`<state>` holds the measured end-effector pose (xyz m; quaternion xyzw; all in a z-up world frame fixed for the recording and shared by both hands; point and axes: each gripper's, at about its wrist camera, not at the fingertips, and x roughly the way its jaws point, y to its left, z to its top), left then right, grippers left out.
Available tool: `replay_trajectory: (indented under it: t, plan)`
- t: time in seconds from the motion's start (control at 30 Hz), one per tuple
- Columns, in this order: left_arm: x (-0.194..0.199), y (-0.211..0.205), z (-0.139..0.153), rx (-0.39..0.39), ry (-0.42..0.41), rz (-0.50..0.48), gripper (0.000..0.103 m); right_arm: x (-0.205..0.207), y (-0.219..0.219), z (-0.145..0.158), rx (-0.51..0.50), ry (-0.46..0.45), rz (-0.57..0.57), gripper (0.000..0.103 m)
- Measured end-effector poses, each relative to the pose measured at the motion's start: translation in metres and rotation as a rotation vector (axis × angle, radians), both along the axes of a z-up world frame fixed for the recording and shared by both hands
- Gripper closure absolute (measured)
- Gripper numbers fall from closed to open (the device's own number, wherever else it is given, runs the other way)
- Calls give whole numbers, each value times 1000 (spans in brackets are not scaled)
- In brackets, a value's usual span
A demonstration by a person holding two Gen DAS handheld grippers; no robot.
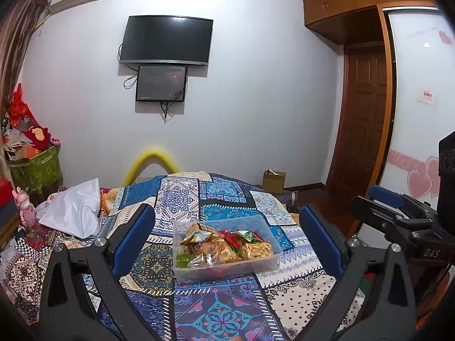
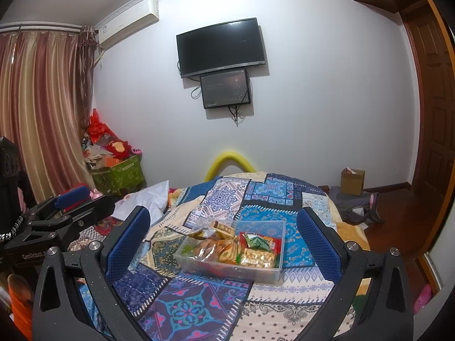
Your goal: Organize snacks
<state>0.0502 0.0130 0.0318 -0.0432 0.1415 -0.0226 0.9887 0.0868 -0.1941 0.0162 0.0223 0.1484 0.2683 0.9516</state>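
Hovering hand-held grippers point(image 1: 227, 241) point(image 2: 223, 244), jaws apart.

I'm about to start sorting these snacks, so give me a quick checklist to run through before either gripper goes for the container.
1. Left gripper open and empty: ok.
2. Right gripper open and empty: ok.
3. Clear container sitting flat on the patterned bedspread: ok.
4. Snack packets all inside the container: ok.
5. Path from both grippers to the container unobstructed: ok.
6. A place to sort the snacks into: cannot tell.
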Motion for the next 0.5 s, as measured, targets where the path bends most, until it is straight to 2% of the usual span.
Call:
replay_trajectory:
  t: [0.5]
  plan:
    - [-3, 0, 1, 4, -12, -8, 1, 3, 0, -2, -6, 12, -9, 0]
